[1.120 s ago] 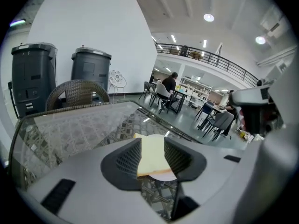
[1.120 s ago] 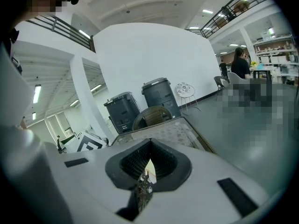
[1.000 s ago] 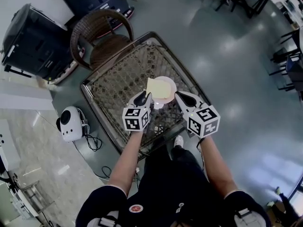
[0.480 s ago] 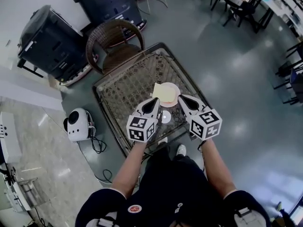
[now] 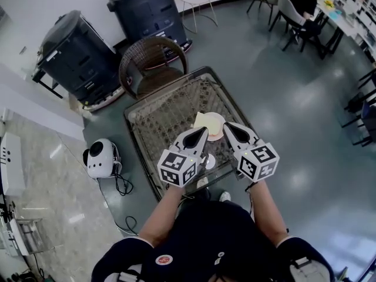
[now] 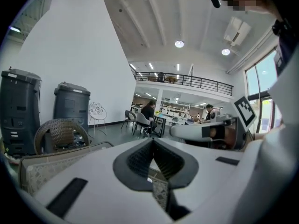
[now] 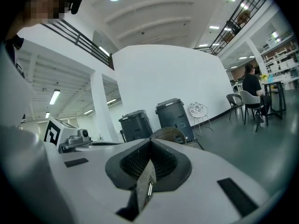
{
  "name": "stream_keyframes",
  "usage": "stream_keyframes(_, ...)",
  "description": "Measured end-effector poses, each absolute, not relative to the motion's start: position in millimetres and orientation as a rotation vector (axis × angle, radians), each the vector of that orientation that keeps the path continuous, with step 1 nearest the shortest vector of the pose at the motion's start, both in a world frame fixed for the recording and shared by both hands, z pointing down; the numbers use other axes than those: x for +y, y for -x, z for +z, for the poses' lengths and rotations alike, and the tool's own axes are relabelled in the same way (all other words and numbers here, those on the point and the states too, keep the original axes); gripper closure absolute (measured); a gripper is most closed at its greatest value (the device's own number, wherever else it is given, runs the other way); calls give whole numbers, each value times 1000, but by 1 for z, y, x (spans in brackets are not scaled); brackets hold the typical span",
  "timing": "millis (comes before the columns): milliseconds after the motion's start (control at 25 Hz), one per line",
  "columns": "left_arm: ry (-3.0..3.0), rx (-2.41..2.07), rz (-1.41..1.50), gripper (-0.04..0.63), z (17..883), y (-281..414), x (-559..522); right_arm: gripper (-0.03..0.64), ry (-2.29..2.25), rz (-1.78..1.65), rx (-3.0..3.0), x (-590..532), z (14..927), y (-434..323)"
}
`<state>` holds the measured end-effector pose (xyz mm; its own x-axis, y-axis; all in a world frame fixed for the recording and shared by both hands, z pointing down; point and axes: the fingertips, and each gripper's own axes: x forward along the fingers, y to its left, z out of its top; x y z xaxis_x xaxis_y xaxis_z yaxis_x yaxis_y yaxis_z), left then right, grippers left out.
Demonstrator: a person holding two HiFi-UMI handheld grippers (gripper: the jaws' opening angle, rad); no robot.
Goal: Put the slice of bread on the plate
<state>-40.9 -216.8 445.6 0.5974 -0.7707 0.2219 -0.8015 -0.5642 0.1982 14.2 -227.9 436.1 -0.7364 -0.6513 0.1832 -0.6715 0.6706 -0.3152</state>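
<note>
Two tongs: left tongs [image 5: 203, 130] and right tongs [image 5: 226, 125], each pressed together, empty.
Bread slice [image 5: 201, 120]: on plate [image 5: 218, 122], near edges hidden behind tongs.
Tabletop [image 5: 158, 116]: near edge partly covered.

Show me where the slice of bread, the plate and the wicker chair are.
slice of bread [image 5: 202, 121], head view, middle of its pale top.
plate [image 5: 220, 126], head view, bare right rim.
wicker chair [image 5: 154, 75], head view, its seat.

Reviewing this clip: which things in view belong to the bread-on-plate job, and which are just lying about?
Job: slice of bread, plate, left tongs, right tongs, table.
Lying about: wicker chair, dark bins, white device on the floor.
</note>
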Motion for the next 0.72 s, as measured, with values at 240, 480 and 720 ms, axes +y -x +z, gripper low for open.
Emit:
stream_keyframes(240,-2598,-1267,82,588,421,37,-210,611,-1096,468,-2867,-222,414,-9)
stream_keyframes(480,-2623,-1248,53,588,408,31,-210,611,-1110,431,-2869,-222,405,-13)
stream_keyframes(720,-2636,-1236,50,588,403,24,-210,611,-1118,416,-2876,-223,398,-18)
